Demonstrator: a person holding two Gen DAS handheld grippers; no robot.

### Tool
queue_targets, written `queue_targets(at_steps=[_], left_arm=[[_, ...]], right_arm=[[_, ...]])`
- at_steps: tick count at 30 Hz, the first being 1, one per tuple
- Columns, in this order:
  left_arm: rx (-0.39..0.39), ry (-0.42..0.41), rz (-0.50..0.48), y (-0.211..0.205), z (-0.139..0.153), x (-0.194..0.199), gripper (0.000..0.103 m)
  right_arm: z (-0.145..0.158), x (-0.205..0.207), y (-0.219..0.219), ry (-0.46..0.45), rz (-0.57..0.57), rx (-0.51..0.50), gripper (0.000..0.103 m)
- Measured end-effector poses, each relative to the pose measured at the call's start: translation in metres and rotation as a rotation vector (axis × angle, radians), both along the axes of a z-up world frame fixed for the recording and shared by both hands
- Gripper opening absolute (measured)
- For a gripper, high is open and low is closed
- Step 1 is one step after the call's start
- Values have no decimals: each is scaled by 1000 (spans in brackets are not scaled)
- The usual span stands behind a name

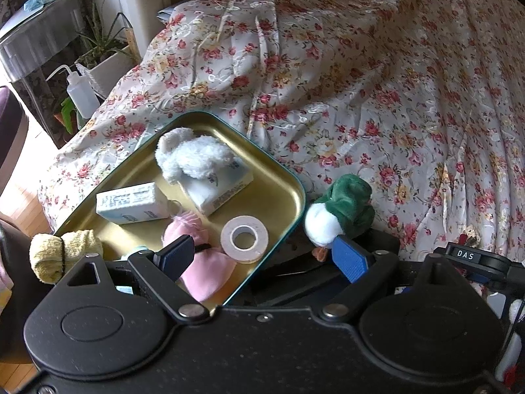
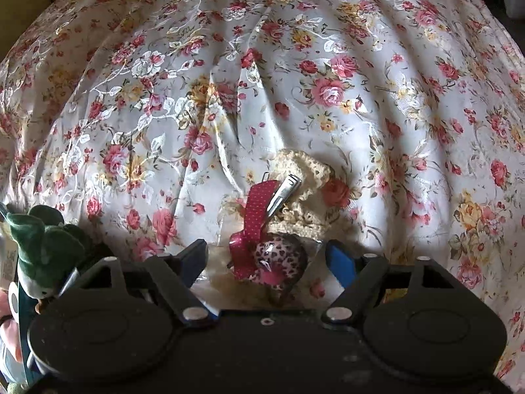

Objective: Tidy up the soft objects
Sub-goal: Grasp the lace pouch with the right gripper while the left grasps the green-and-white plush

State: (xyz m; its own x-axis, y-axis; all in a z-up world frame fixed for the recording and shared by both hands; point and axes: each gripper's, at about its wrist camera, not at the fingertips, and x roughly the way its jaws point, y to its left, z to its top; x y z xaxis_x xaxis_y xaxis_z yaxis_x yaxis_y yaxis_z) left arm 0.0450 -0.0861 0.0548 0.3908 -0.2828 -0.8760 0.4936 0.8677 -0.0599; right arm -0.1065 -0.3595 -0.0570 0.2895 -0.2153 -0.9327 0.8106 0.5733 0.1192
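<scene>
A floral bedspread of cream satin with red and yellow roses (image 1: 377,82) covers the whole bed, rumpled into long folds. On it sits a shallow rectangular tin tray, gold inside with a teal rim (image 1: 282,197). In the tray lie a fluffy white plush toy (image 1: 193,157) resting on a white tissue packet (image 1: 223,190), a white and blue carton (image 1: 131,203), a pink plush piece (image 1: 203,272) and a roll of white tape (image 1: 244,238). A rolled yellow cloth (image 1: 62,256) rests at the tray's near corner. Just outside the rim stands a green and white plush duck (image 1: 338,213).

The left gripper (image 1: 262,256) hangs above the tray's edge, jaws spread wide, pinching nothing.

The right gripper (image 2: 267,256) points down at a leopard-print hair bow with pink dotted ribbon and metal clip (image 2: 272,252), lying on a cream crocheted piece (image 2: 305,177). The bow lies between the half-open jaws; I cannot tell whether the pads touch it.
</scene>
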Motion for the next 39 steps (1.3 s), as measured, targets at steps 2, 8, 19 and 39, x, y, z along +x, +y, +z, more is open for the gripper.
queue_targets(at_steps=[2, 8, 19, 39], left_arm=[[4, 1, -1, -4, -2, -1, 88], [24, 11, -9, -21, -10, -4, 88], [78, 19, -18, -52, -27, -11, 88], [30, 114, 93, -89, -59, -1, 88]], right_arm=[[2, 2, 1, -7, 7, -1, 64], [11, 3, 7, -19, 48, -58, 51], [37, -25, 1, -110, 2, -61, 51], [50, -47, -6, -198, -15, -26, 51]])
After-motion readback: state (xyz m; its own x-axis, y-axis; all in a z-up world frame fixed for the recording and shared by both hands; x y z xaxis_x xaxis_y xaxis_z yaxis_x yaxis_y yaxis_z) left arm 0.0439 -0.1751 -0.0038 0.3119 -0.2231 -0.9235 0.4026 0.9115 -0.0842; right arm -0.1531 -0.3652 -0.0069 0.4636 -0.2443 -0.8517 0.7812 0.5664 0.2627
